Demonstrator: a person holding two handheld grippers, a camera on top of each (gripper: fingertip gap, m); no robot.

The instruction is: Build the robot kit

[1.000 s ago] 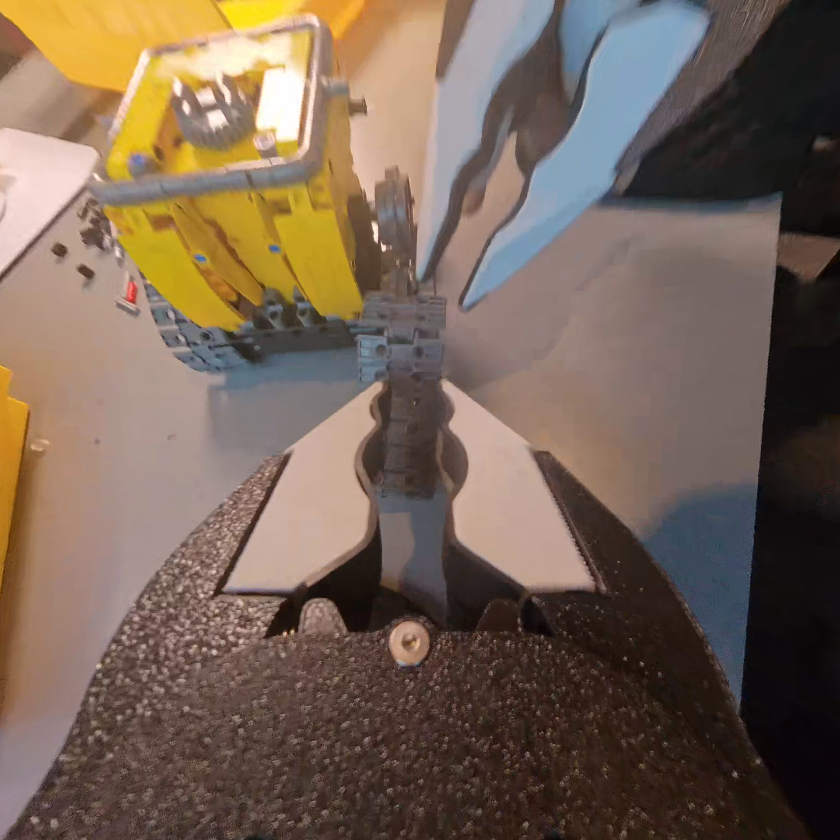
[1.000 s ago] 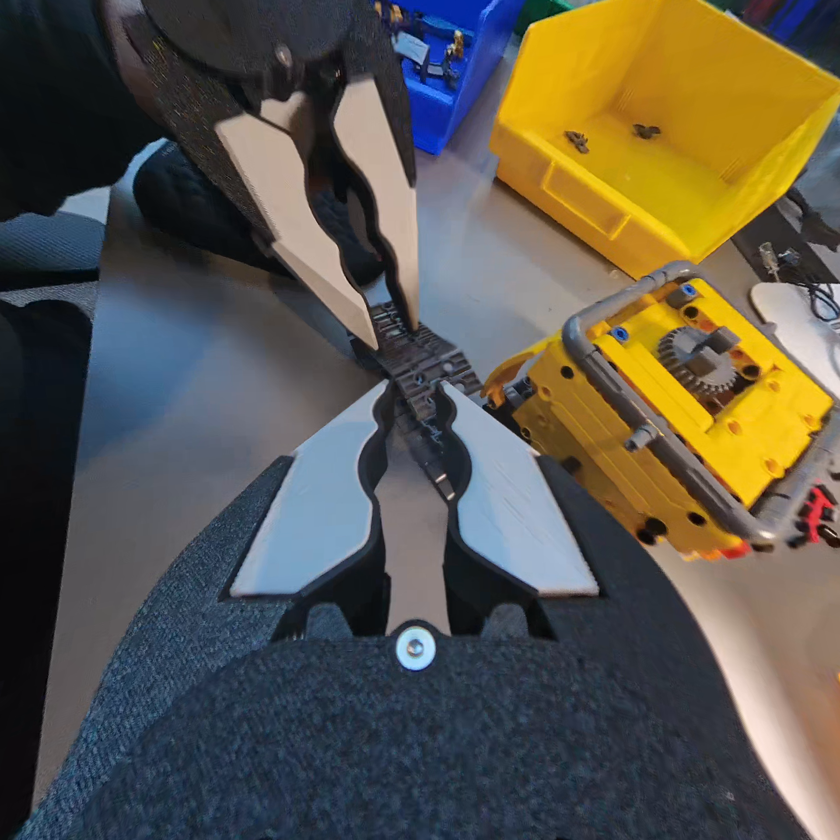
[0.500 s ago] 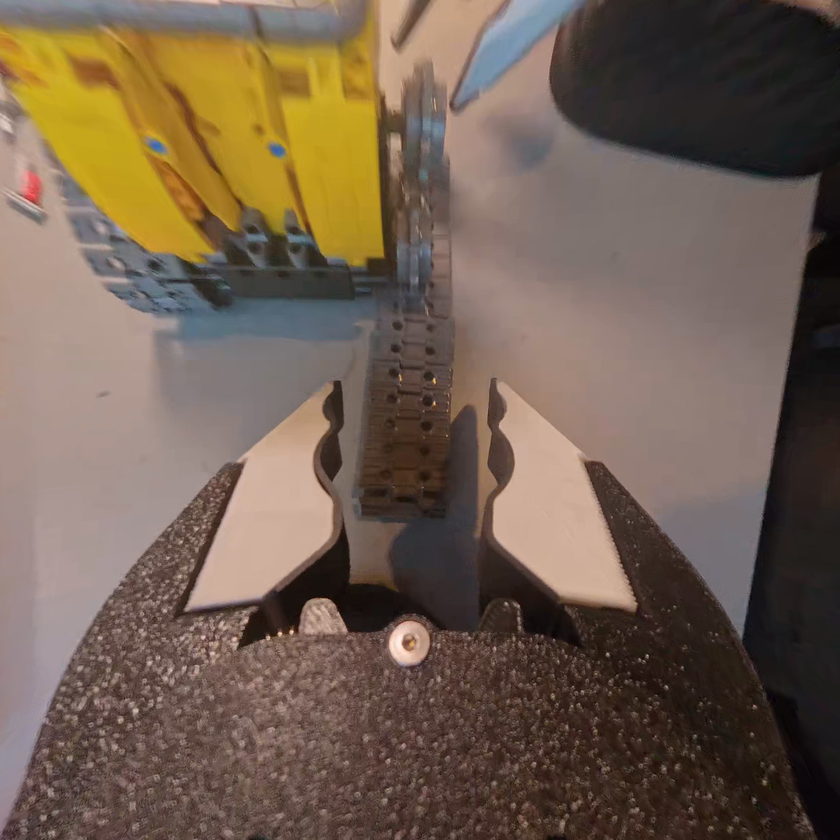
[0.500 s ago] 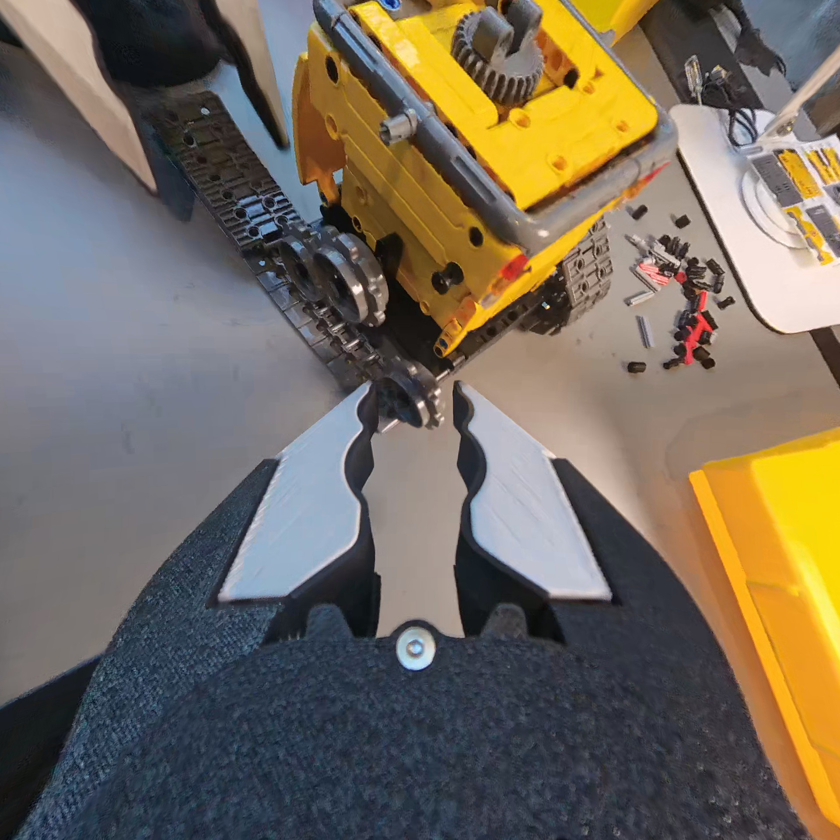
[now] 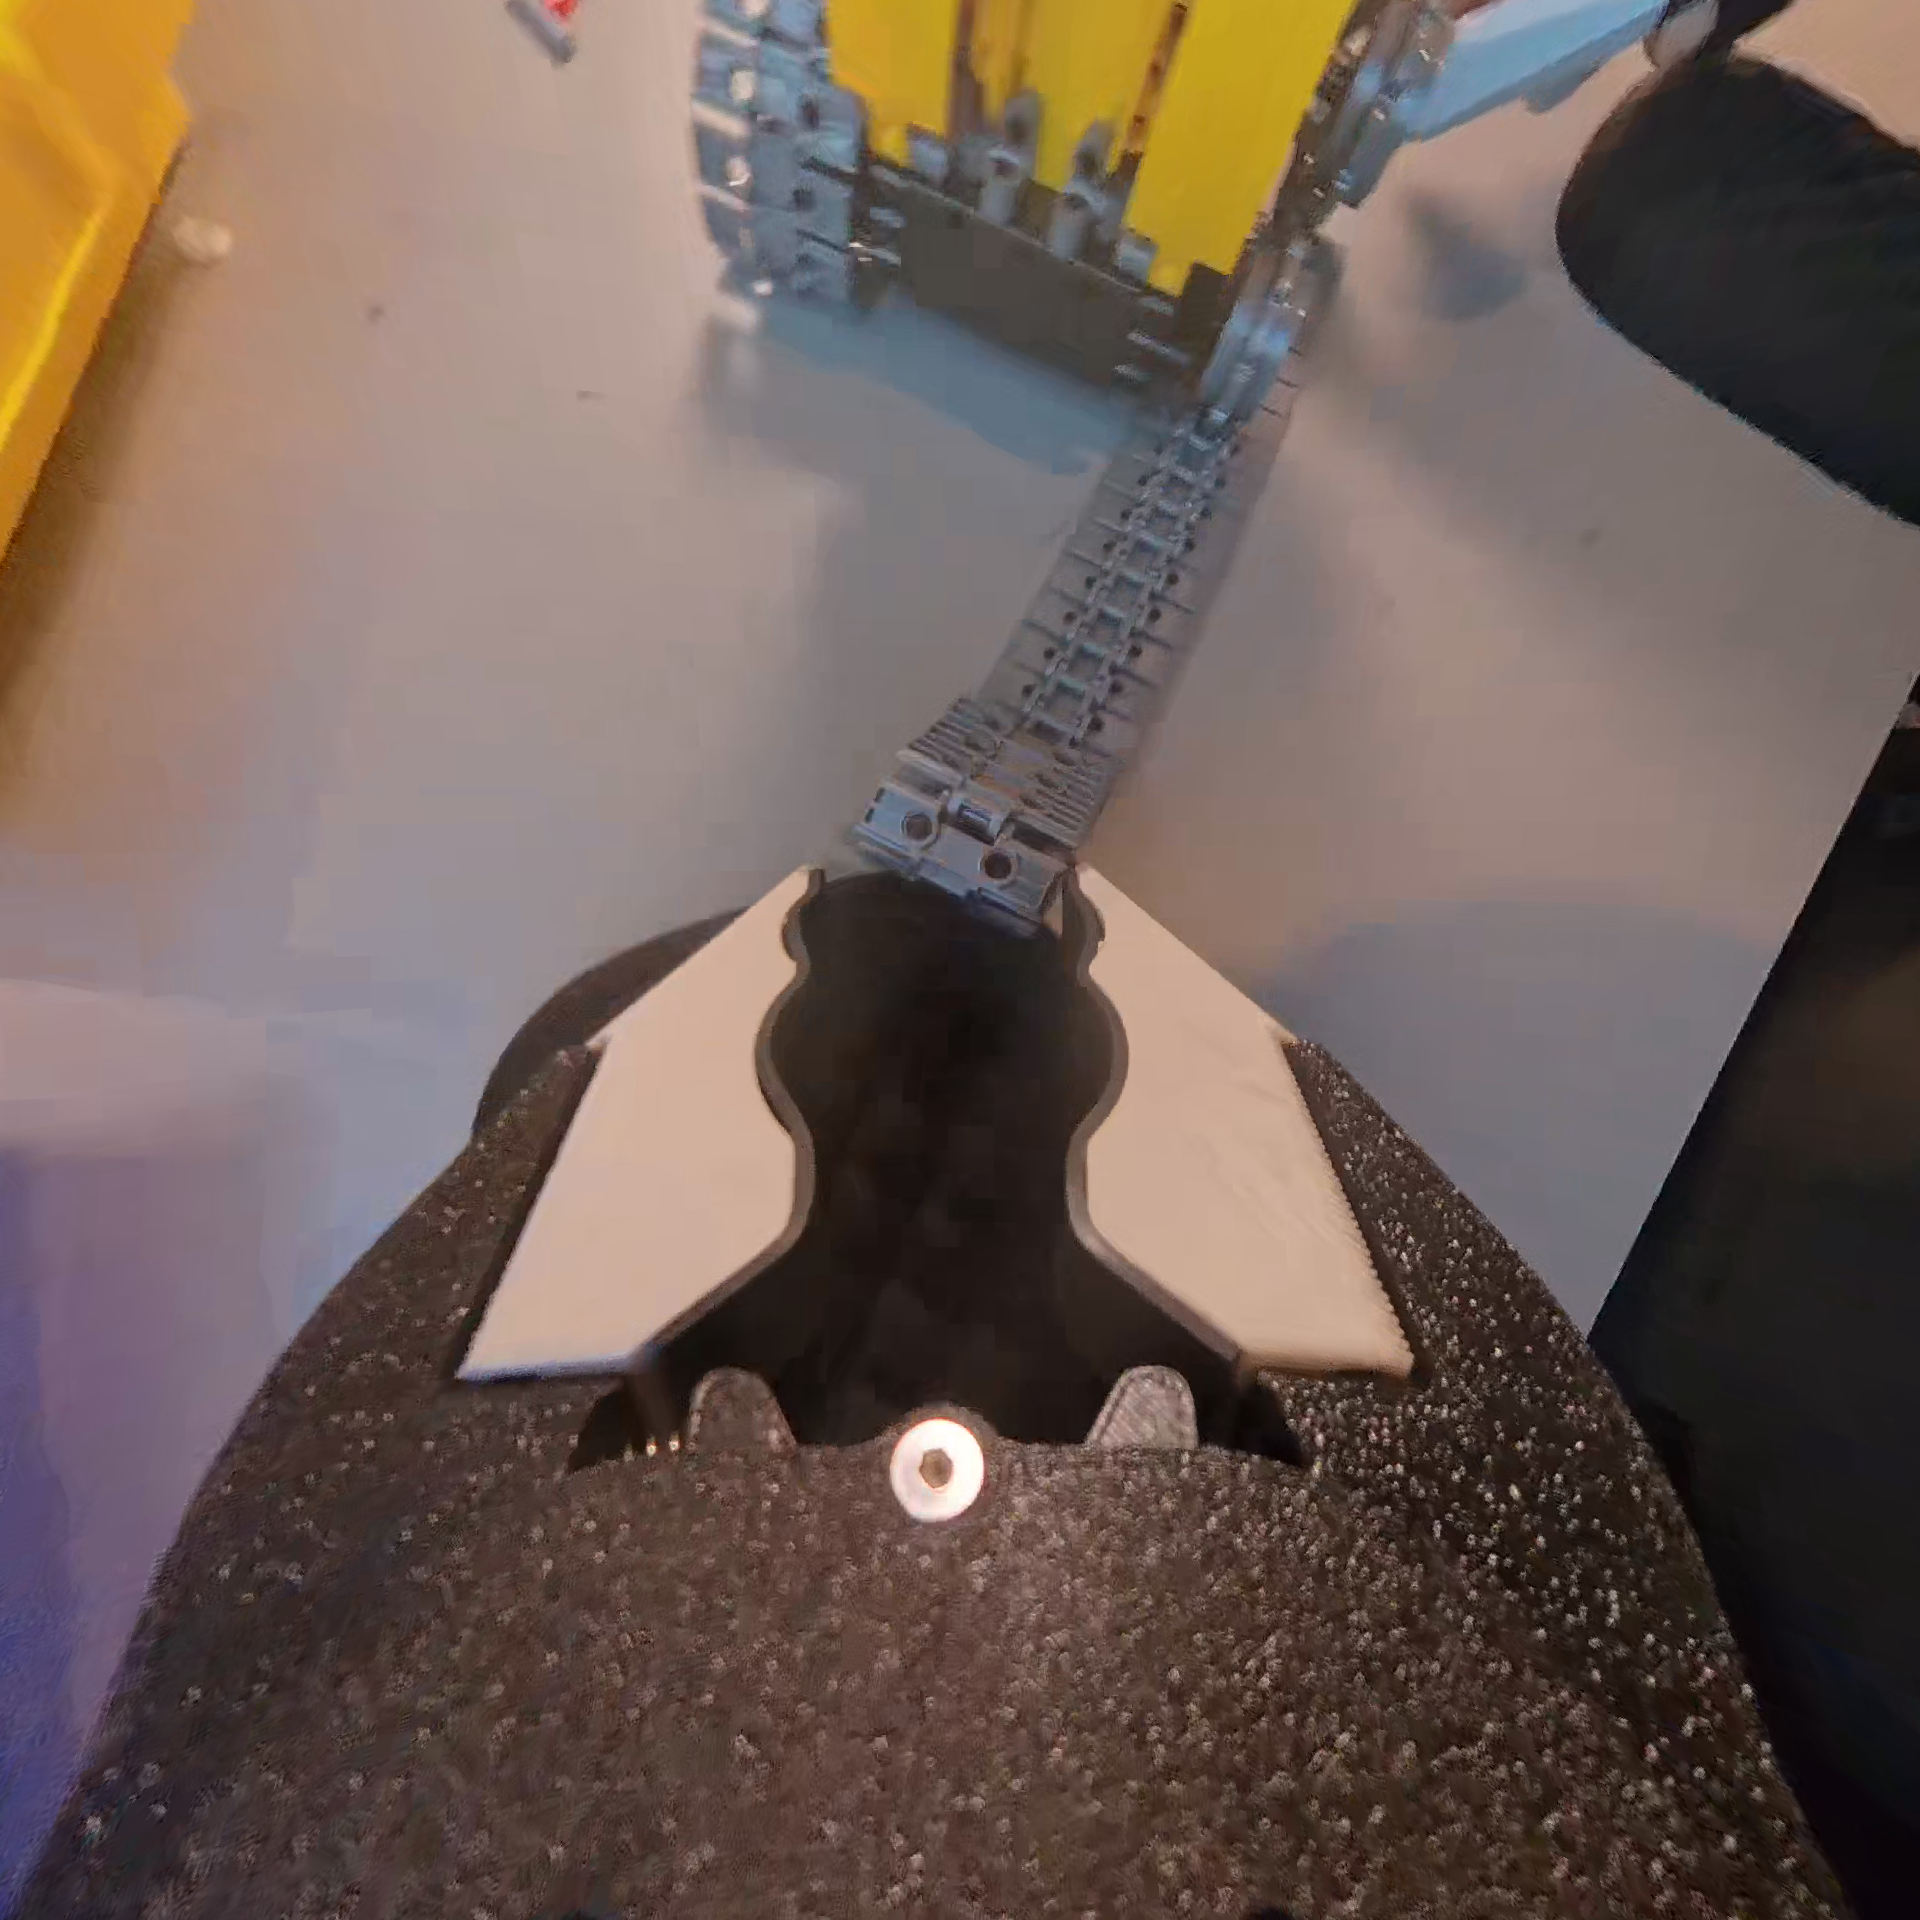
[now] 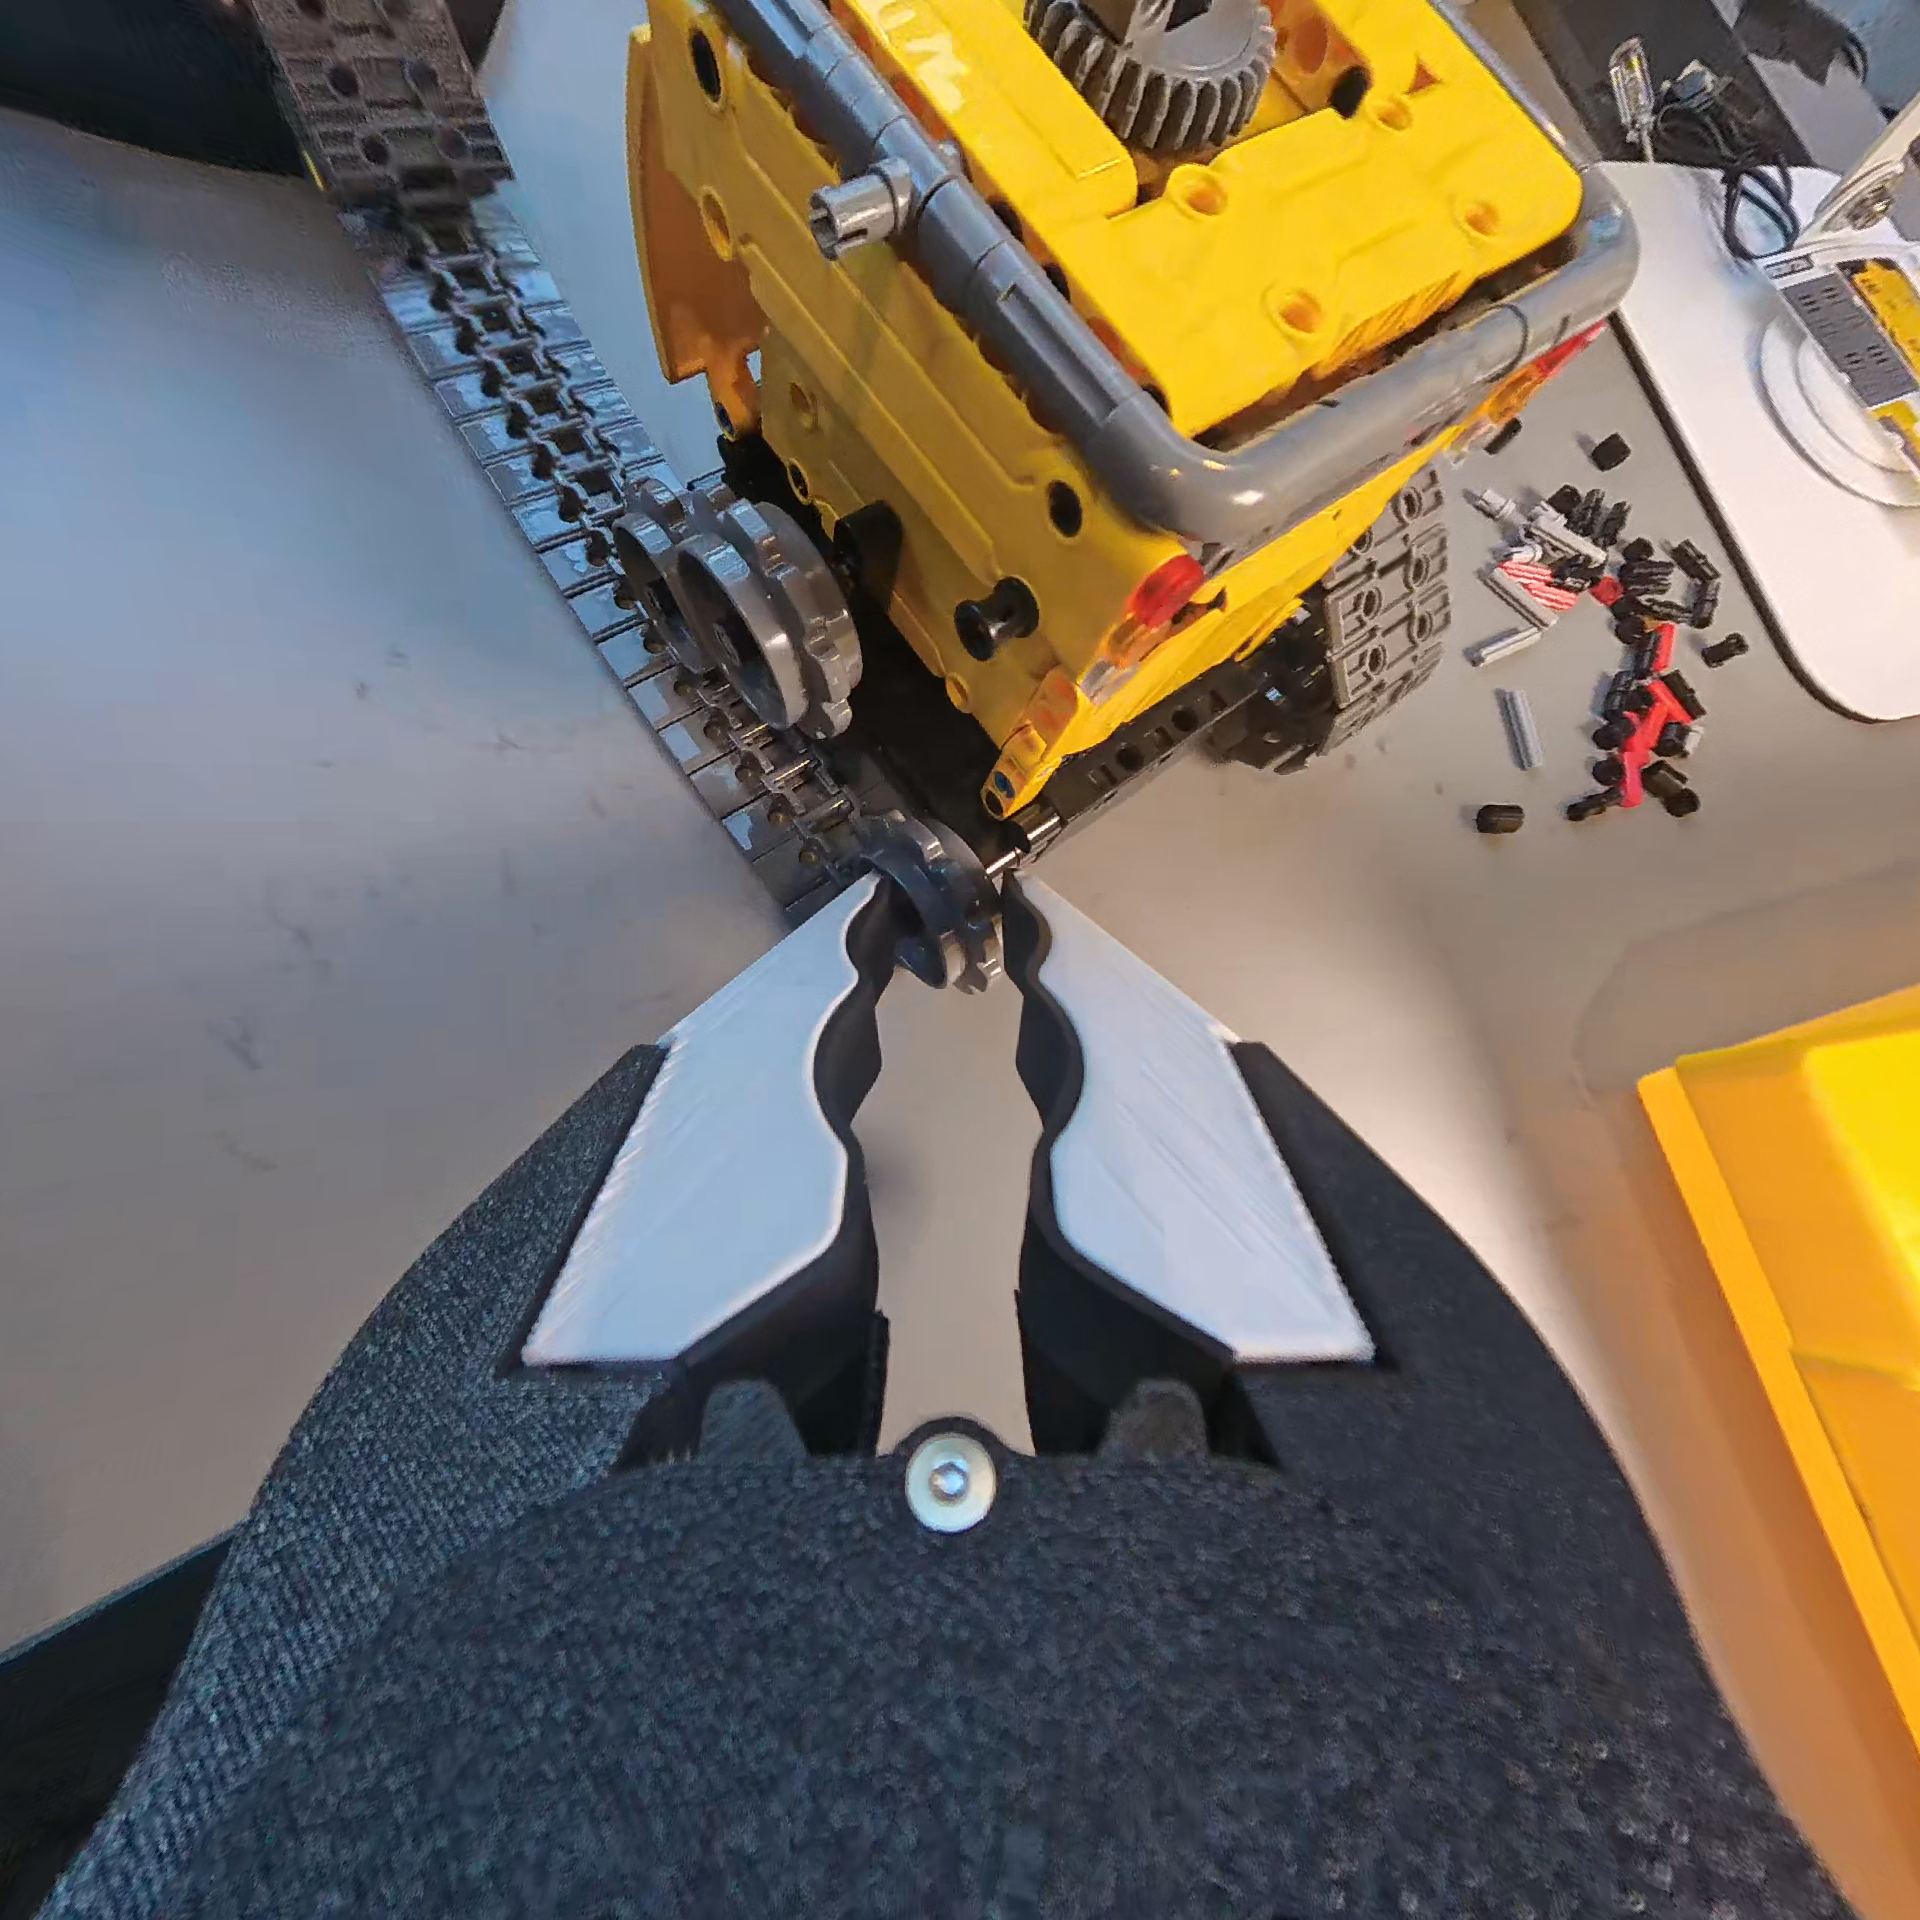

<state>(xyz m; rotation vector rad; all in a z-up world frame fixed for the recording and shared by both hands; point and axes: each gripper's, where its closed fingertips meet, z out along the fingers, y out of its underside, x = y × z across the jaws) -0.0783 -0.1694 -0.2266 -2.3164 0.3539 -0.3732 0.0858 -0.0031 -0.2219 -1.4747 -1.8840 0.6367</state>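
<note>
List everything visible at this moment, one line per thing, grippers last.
Brick-built tracked vehicle: one, yellow with grey rail, centre of table.
Loose track strip: one, dark grey, flat on table from vehicle's side to left gripper.
Sprocket wheels: pair, grey, vehicle's near side; a smaller sprocket between right gripper's fingertips.
Small loose parts: many, black, red, grey, right of vehicle.
Storage bin: one, yellow, right edge.
White board: one, far right.
Table: grey.
Left gripper: open, track end at its tips.
Right gripper: open around the small sprocket.
</note>
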